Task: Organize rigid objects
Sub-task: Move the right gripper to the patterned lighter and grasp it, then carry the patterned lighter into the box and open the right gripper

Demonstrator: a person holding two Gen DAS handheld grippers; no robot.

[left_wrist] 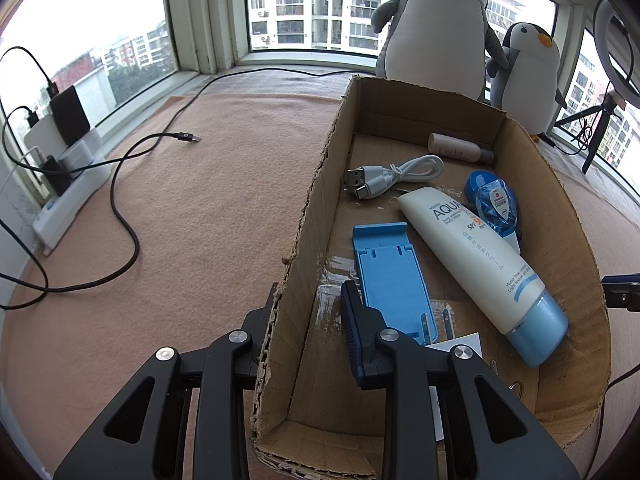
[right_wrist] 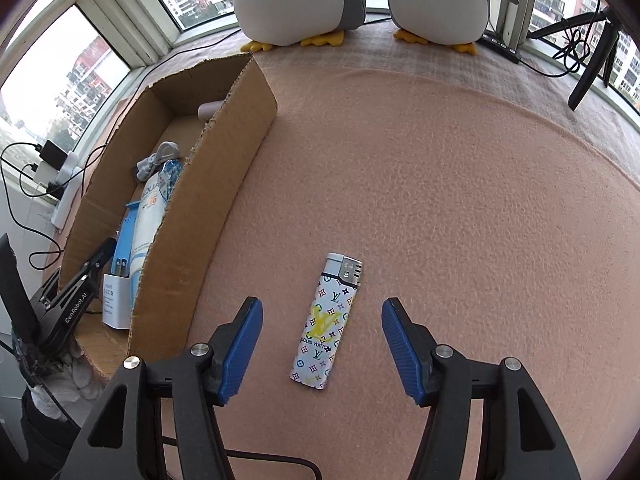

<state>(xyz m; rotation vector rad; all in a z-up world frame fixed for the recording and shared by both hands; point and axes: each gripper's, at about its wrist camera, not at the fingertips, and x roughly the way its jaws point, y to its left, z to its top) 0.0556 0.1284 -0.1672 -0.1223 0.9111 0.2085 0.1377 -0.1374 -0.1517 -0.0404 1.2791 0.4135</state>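
Note:
A white patterned lighter [right_wrist: 326,322] lies on the pink felt mat, between the fingers of my open right gripper [right_wrist: 322,346], which is low over it without touching. A cardboard box [left_wrist: 316,184] holds a blue phone stand [left_wrist: 390,276], a sunscreen tube [left_wrist: 480,264], a white USB cable [left_wrist: 394,176], a blue tape dispenser [left_wrist: 494,200] and a small pink bottle [left_wrist: 458,148]. My left gripper [left_wrist: 308,320] straddles the box's left wall, one finger outside, one inside; the wall sits between the jaws. The box also shows in the right wrist view [right_wrist: 224,184].
Two plush penguins [left_wrist: 436,24] stand behind the box at the window. A black cable [left_wrist: 132,184] loops over the mat, leading to a white power strip [left_wrist: 68,184] at the left. A tripod [right_wrist: 592,56] stands at the right window.

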